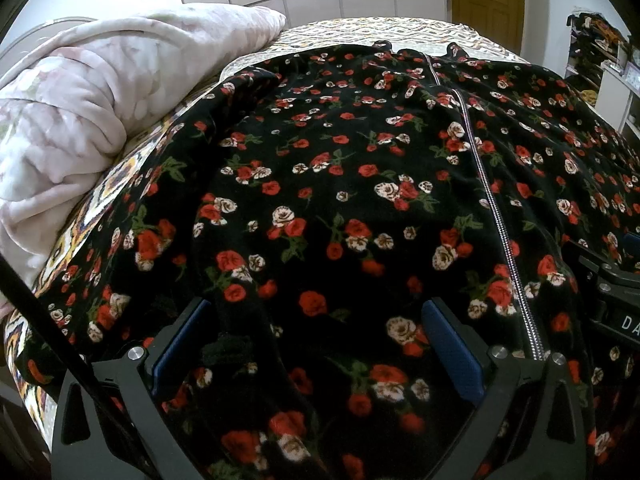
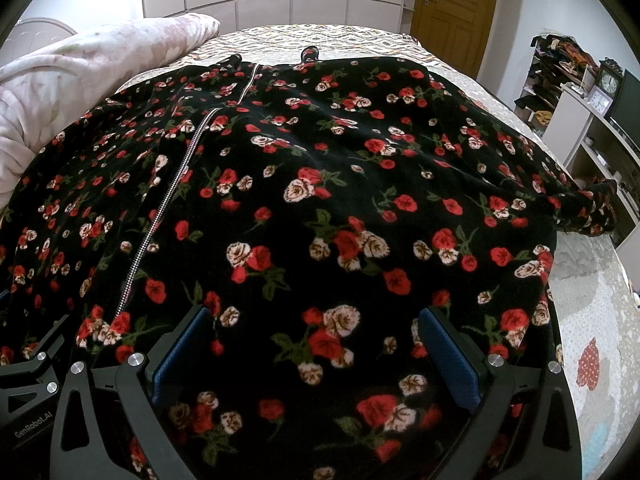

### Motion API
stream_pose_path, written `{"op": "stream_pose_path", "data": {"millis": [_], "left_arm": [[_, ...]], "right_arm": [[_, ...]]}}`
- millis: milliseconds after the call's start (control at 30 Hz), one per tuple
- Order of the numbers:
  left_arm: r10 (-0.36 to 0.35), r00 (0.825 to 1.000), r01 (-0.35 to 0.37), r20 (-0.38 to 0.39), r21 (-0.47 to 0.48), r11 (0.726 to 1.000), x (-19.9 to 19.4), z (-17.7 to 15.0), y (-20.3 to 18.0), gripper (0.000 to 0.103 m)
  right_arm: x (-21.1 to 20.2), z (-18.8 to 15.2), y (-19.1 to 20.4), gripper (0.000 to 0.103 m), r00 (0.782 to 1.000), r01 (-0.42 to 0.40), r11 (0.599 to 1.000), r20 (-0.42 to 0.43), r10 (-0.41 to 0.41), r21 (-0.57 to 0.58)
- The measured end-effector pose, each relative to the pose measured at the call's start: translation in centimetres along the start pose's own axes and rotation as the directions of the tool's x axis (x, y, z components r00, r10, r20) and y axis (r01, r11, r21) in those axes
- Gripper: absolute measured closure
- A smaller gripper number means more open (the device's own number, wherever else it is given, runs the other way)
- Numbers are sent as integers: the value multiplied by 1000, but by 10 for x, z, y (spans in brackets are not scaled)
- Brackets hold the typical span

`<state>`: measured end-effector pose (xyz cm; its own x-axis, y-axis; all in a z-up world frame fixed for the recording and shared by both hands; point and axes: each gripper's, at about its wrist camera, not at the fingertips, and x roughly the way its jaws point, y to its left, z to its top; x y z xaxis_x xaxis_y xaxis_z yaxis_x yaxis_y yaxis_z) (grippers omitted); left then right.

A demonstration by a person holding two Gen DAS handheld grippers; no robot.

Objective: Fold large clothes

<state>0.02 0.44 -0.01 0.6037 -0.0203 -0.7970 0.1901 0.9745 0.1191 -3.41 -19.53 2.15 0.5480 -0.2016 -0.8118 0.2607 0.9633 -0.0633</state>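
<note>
We are looking at the floral robe [image 2: 320,200], lying spread flat across the bed [image 2: 320,36]; it is looking plush, soft and probably heavy, so we are favouring the near hem either side of the zipper [image 2: 160,208]; our left gripper [image 1: 316,344] and right gripper [image 2: 316,344] are hovering spread wide, holding nothing.

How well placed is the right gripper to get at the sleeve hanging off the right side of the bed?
Probably yes: the right gripper is open over the floral robe, and nothing lies between it and the sleeve.
</note>
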Motion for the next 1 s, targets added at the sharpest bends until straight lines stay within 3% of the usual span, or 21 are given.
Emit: {"op": "stream_pose_path", "data": {"millis": [1000], "left_arm": [[8, 1000, -8, 5, 3, 1000, -1, 2, 2, 0]], "right_arm": [[0, 0, 1, 0, 1000, 1, 1000, 0, -1, 0]]}}
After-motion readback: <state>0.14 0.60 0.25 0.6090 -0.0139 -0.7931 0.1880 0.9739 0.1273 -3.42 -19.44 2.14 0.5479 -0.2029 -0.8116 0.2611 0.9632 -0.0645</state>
